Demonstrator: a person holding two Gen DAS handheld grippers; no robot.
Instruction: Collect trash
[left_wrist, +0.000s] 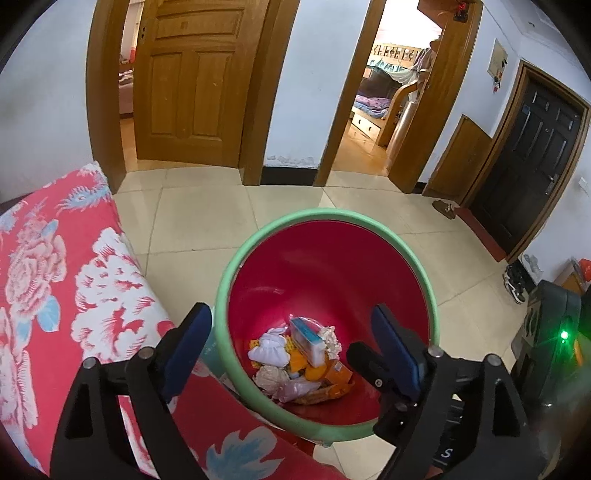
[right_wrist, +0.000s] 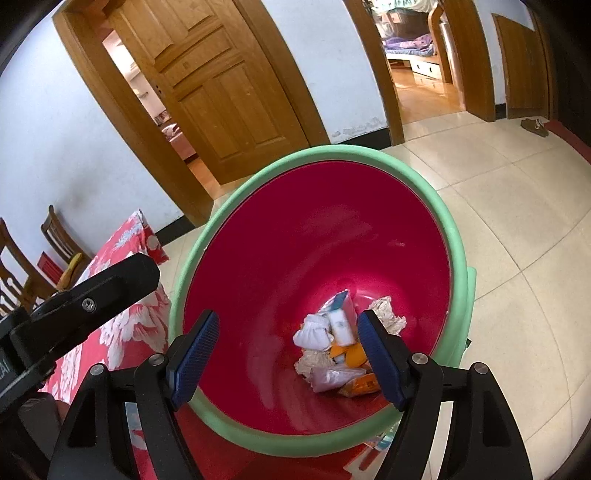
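Left gripper (left_wrist: 291, 325) nearest the lens, jaws spread wide, nothing between the blue pads (left_wrist: 184, 347), nothing held; its left finger sits over the floral cover, its right finger inside the bin mouth. Right gripper (right_wrist: 286, 336) same story: jaws wide apart, empty, both fingers hanging over the near rim of the bin (right_wrist: 447, 221). Bin is red inside with a pale green rim, standing on the tile floor (left_wrist: 207, 221) just beside the red floral cushion (left_wrist: 55, 258). Trash pile (left_wrist: 299, 362) lies at the bottom: blue-and-white carton (right_wrist: 341, 317) on top, white wadded cloth or tissue (right_wrist: 314, 334) left of it, crumpled beige paper (right_wrist: 388, 312) to the right, orange wrappers (right_wrist: 364, 384) and a pinkish plastic bag (right_wrist: 332, 376) on the near side. In the right wrist view the black body of the left gripper juts in from the left edge. Beyond: white wall, wooden door (left_wrist: 192, 74) ajar, open doorway to a bedroom with a bed (left_wrist: 373, 103), dark entry door (left_wrist: 532, 155) far right, shoes (left_wrist: 515, 280) near it, wooden chairs (right_wrist: 37, 258) behind the cushion
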